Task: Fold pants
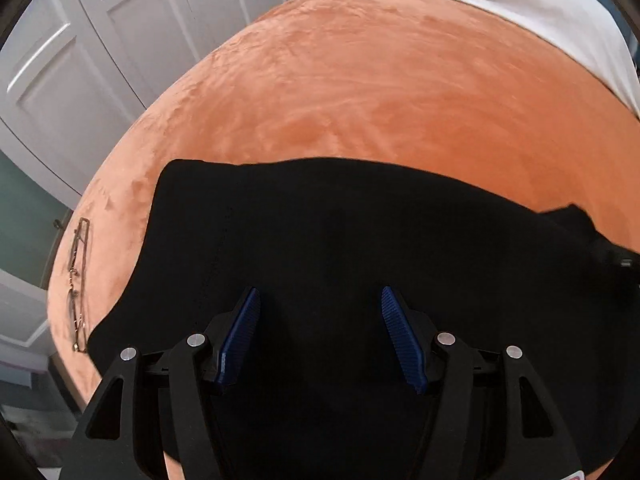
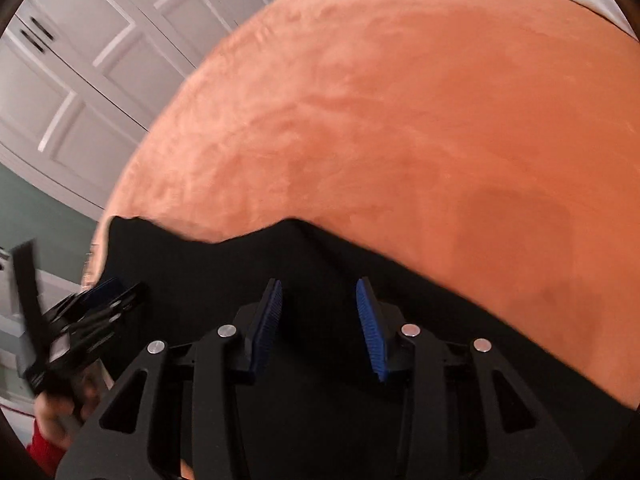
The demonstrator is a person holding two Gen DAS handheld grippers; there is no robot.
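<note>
- Orange blanket [image 1: 360, 80] covers the bed, white closet doors [image 1: 100, 40] behind.
- Black pants [image 1: 340, 232] lie flat on its near edge; glasses [image 1: 78, 280] rest beside them.
- Left gripper [image 1: 320, 300] and right gripper [image 2: 319, 292] hover spread above the pants, holding nothing.

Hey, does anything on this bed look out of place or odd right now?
Yes: a pair of glasses lies on the orange blanket near its left edge, just beside the black pants. They have no part in folding and could be swept off or pressed on.

Home bedroom: bed with orange blanket [image 1: 380, 92], white sheet [image 1: 520, 4], white panelled closet doors [image 1: 80, 60].
</note>
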